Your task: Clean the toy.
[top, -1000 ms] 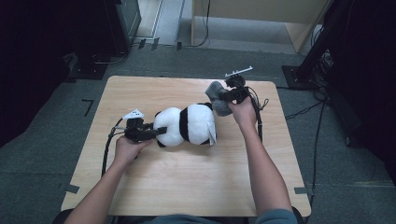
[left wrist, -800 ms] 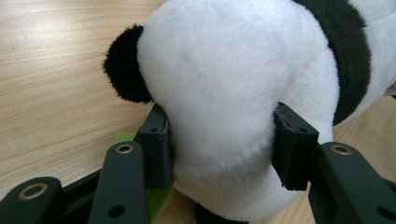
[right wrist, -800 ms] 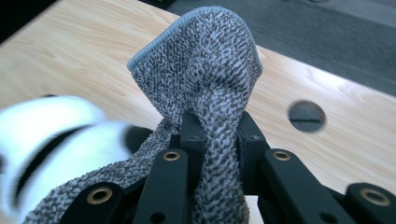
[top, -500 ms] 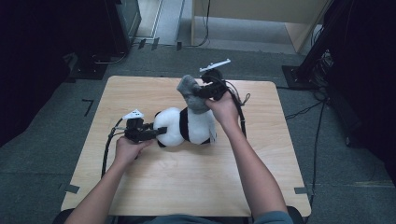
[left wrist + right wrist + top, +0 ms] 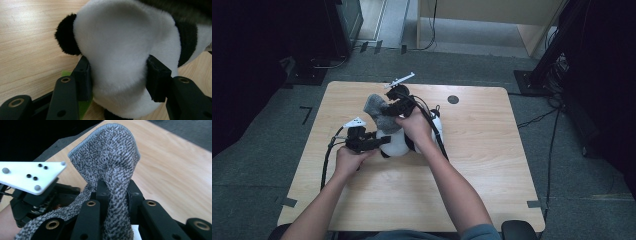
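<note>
Panda plush (image 5: 398, 142) lies on its side near the middle of the wooden desk (image 5: 492, 165), white head toward the person's left, black-and-white body partly hidden under the right hand (image 5: 414, 125). Change since the frame 1.0 s ago: the right claw (image 5: 388, 106), then off the plush's far right end, has travelled leftward across the toy and now sits above its upper left part; the grey knit sock (image 5: 377, 109) went with it and now stands up over the plush's head side. The plush itself and the left claw (image 5: 379, 143) have hardly shifted. Left claw: jaws spread around the plush's white head, one pad pressed into the fur on each side, per the left gripper view (image 5: 117, 70); a black ear (image 5: 67, 35) shows just above the near pad. Left hand (image 5: 347, 159) holds that claw low, roughly level with the desk, forearm coming in from the lower left. Right claw: jaws nearly together, pinching a fold of the sock (image 5: 112, 170), whose ribbed cuff stands above them while the rest hangs down in front. Right forearm reaches diagonally from the bottom edge, wrist bent over the plush, cable trailing along the arm.
</note>
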{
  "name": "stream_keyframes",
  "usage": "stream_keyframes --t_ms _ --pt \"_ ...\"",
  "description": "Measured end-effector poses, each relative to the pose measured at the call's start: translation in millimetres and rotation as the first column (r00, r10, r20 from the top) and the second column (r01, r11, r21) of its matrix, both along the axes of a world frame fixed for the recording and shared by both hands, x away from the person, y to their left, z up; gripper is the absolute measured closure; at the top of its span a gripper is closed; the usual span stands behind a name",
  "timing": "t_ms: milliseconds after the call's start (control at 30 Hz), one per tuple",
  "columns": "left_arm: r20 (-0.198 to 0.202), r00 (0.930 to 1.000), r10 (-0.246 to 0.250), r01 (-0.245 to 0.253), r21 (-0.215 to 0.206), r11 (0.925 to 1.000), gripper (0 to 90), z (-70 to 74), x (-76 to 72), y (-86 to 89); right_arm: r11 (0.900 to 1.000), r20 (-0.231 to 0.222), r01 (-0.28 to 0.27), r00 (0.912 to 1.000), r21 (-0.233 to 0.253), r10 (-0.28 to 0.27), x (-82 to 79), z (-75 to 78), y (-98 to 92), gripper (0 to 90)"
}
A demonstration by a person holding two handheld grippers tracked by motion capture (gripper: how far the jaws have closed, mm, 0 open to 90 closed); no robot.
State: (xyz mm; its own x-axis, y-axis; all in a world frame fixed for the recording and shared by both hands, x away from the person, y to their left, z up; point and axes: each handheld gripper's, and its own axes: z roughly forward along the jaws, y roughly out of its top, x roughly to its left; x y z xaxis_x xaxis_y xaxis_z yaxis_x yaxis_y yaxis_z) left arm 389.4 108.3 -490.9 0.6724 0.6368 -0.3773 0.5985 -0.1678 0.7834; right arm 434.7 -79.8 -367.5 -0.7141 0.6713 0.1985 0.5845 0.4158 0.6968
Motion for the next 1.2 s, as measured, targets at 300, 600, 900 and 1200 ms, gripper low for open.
stream_keyframes --t_ms 300,600,900,1200 --pt "-0.014 0.9999 0.001 -0.001 -0.002 1.0 47.2 -0.3 0.4 0.2 1.0 -0.038 -0.009 0.9992 -0.018 0.008 -0.9 -30.3 11.2 77.1" --pt "-0.026 0.9997 0.004 -0.004 -0.002 1.0 47.2 -0.1 1.8 -0.1 0.999 -0.02 0.011 0.9997 -0.05 -0.012 0.6 -33.6 -4.2 75.8" --pt "-0.029 0.9996 0.005 -0.006 -0.008 1.0 47.3 -0.3 2.4 0.1 0.996 -0.011 0.039 0.9992 -0.075 -0.04 2.4 -27.7 -26.3 76.1" --pt "-0.024 0.9997 0.001 -0.001 -0.005 1.0 47.4 0.2 2.7 0.5 0.989 -0.017 0.115 0.9929 -0.087 -0.117 5.3 -23.0 -72.1 77.1"
